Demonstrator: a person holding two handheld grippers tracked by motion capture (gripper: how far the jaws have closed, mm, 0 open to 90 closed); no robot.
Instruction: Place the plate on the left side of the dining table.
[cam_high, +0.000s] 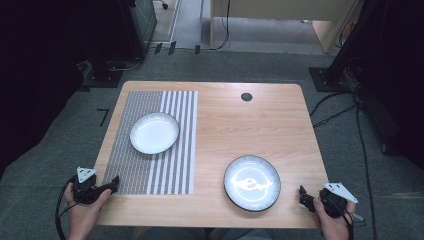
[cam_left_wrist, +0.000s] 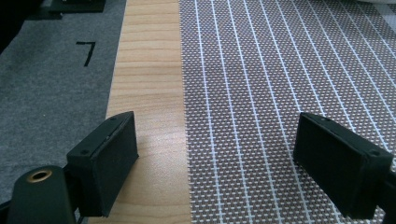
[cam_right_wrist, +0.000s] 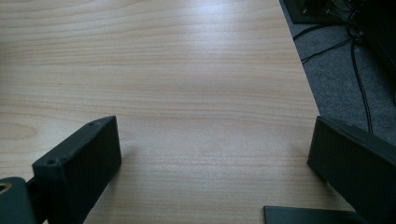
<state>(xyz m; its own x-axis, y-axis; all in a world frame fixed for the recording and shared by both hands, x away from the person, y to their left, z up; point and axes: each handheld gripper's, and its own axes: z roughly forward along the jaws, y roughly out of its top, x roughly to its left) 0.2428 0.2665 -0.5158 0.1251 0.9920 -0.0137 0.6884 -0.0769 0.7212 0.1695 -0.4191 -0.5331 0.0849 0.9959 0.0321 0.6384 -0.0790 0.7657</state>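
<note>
Grey carpet floor (cam_high: 45, 165) — cables (cam_high: 365, 145) trailing right, pale wooden desk (cam_high: 280, 20) beyond.

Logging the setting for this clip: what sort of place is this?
Probably a lab or office set up for recording, not a home: a bare wooden table on grey carpet, loose cables trailing over the floor, dark equipment stands behind, and another desk beyond.

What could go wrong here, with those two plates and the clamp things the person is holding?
The dark-rimmed plate sits close to the table's near edge, so a clumsy nudge from the right gripper might push it off. The white plate rests on a woven placemat; if the left gripper catches the mat, the plate could slide along with it.
</note>
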